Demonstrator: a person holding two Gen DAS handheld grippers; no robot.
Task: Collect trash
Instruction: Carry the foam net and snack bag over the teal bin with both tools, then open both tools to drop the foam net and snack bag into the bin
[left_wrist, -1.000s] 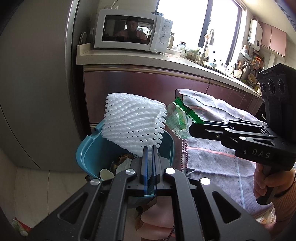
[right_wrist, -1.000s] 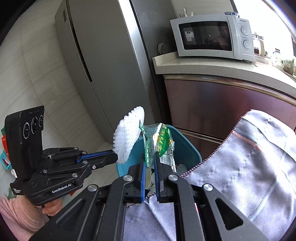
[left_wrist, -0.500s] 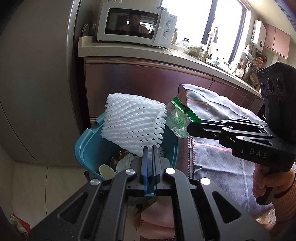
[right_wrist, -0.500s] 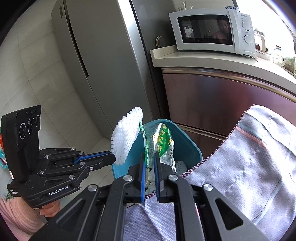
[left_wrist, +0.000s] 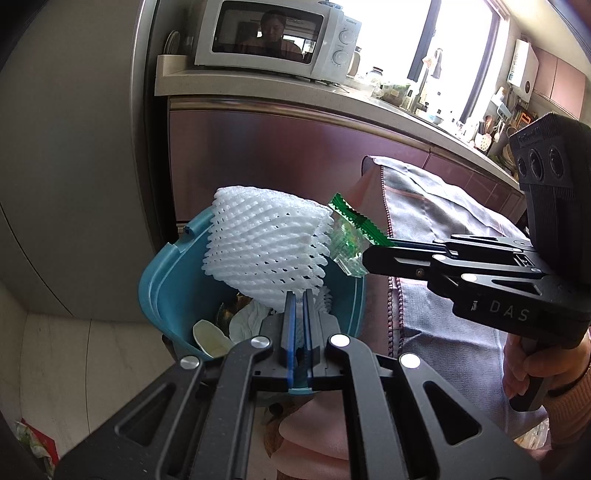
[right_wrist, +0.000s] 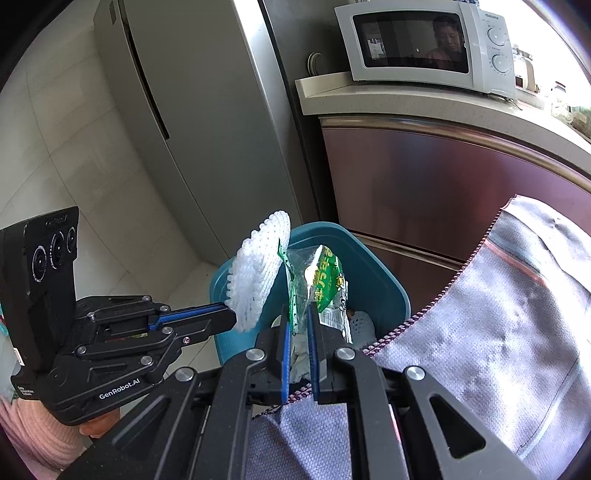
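Pinched in the left gripper (left_wrist: 297, 295): a white foam net (left_wrist: 266, 247), over the teal bin (left_wrist: 159, 291) ahead. Clamped in the right gripper (right_wrist: 297, 325): a crinkly green wrapper (right_wrist: 325, 280), above the same bin. Both likely featherlight and soft, best held by an edge.

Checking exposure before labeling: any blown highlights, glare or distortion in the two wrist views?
Left wrist: window blown out white, straight counter edge bowed by the fisheye, foam fruit net sharp. Right wrist: glare clips the top right corner, microwave door mirrors the person, refrigerator edges curve.
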